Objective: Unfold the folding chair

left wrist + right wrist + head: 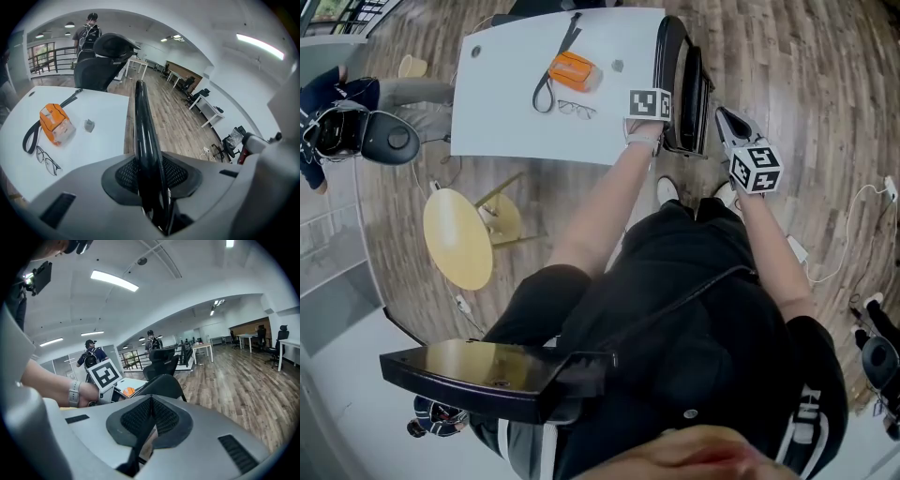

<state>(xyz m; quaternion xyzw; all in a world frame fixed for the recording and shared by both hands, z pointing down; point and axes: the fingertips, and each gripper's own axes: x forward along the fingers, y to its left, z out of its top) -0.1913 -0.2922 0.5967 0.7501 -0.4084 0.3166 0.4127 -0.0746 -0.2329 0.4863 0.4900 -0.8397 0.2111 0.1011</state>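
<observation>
One-sided hold: the left claw [149,187] is clamped on the rim of the black folding chair [142,117]; the right claw [151,404] is closed on nothing.
The chair stands folded just beside the white counter [516,94]; the narrow grip on its glossy rim may slip, or a lopsided pull could tip it over.

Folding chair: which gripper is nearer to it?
Left. The left gripper grips the folding chair by its edge; the right gripper, jaws shut, is beside it, not touching.

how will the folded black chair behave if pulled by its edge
The folding chair looks stiff: its edge runs straight through the left gripper. Its glossy finish may slip in that grip. Folded thin and standing beside the table, it probably tips easily.
</observation>
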